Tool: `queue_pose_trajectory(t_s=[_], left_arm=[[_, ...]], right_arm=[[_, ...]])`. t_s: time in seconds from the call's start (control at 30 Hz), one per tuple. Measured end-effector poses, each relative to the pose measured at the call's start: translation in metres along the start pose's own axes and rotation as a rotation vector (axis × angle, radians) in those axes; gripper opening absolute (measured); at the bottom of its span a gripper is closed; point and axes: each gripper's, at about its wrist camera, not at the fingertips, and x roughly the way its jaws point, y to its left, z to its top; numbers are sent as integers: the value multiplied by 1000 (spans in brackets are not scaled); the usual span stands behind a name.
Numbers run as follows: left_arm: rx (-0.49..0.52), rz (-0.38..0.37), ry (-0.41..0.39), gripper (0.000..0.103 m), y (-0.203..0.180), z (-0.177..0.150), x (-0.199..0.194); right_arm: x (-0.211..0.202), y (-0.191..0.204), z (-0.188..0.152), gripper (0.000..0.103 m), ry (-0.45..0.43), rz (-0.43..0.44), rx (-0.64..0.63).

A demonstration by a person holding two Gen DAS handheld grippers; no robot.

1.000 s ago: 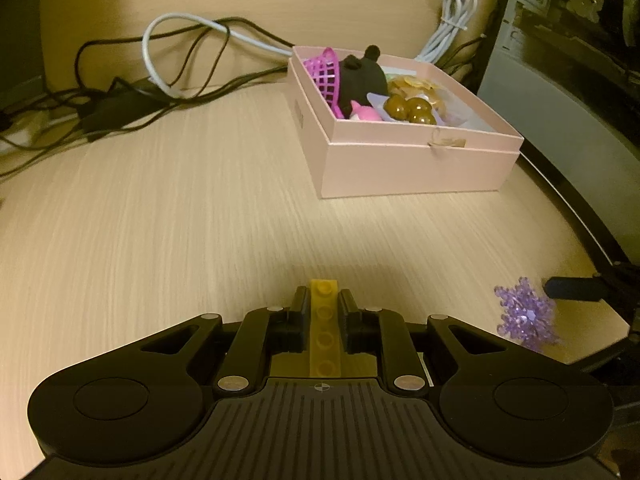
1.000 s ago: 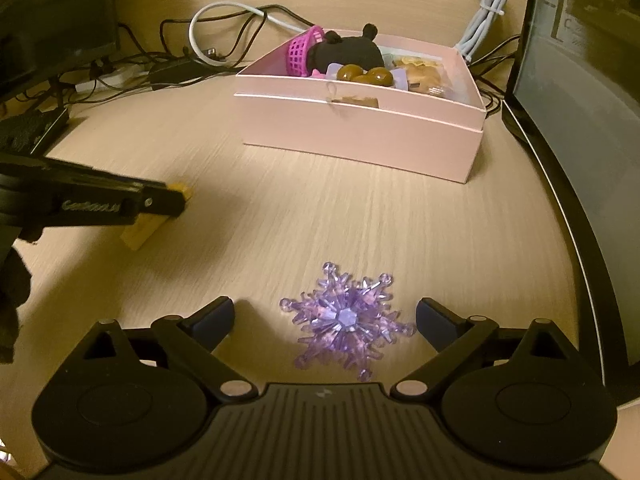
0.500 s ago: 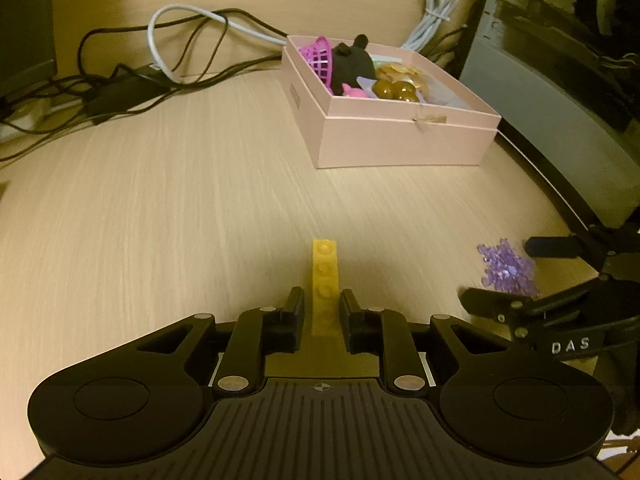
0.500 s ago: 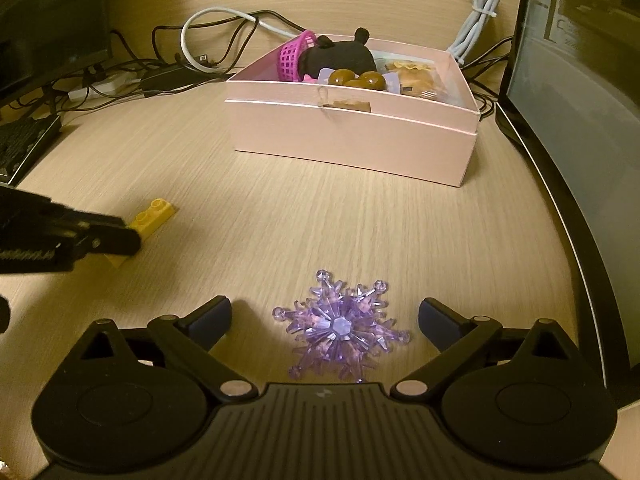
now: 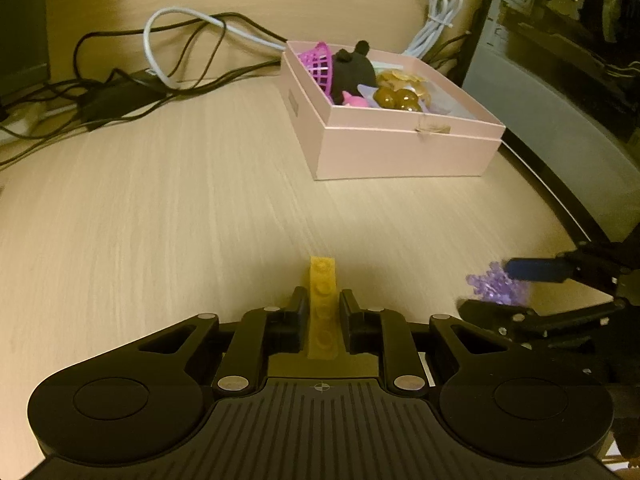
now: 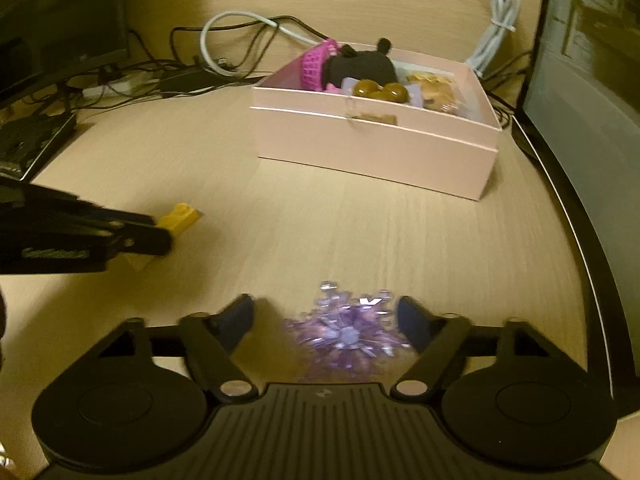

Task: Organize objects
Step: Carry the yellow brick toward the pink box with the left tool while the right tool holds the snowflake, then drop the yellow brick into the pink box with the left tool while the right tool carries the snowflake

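My left gripper (image 5: pixel 323 303) is shut on a long yellow brick (image 5: pixel 323 300), its end sticking out forward over the wooden desk. The brick also shows in the right wrist view (image 6: pixel 180 216). My right gripper (image 6: pixel 325 312) is open, its fingers on either side of a purple crystal snowflake (image 6: pixel 344 332) lying on the desk; it is not touching them that I can tell. The snowflake (image 5: pixel 494 286) shows at the right of the left wrist view. A pink box (image 5: pixel 400 148) holds several toys at the back.
Tangled cables (image 5: pixel 160 76) and a white cable bundle (image 5: pixel 436 12) lie behind the box. A dark monitor (image 6: pixel 592 100) and the desk's black edge (image 6: pixel 576 248) run along the right. A dark device (image 6: pixel 32 140) sits at far left.
The right gripper's fingers have closed in partly around the snowflake. The left gripper stays shut on the yellow brick and has shifted a little.
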Motion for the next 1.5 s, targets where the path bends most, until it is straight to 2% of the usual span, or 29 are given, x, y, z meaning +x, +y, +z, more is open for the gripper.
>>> queue_pose_trajectory(t_s=[0.17,0.37,0.47,0.7,0.83,0.97,1.07,1.13,1.3,1.43,1.5], left_arm=[[-5,-28,14,18,1,-2,-3],[18,-79,23,17,-4,-8,-14],[13,-106,3,17,-5,2,-20],[5,-147,-111,17,-21,67,-19],[61,-136,-186,17,-43,118,-3],[60,-155,-205,17,-47,158,26],[41,-171,-210,18,-46,173,52],[31,-188,-185,18,-45,174,69],[66,-118,-106,20,-48,165,95],[28,-136,-104,23,-39,161,89],[-2,-145,-140,23,-32,162,77]], right_arm=[[-9,0,3,61,8,-52,-19],[-38,-15,7,61,-23,-51,19],[-52,-24,10,61,-40,-43,54],[-69,-43,15,61,-60,-34,129],[-73,-44,19,61,-79,-38,133],[-73,-48,24,61,-88,-42,141],[-72,-56,26,61,-89,-52,154],[-71,-62,26,61,-82,-63,166],[-65,-75,24,61,-52,-87,177],[-59,-79,23,61,-36,-86,181],[-55,-79,24,61,-35,-81,179]])
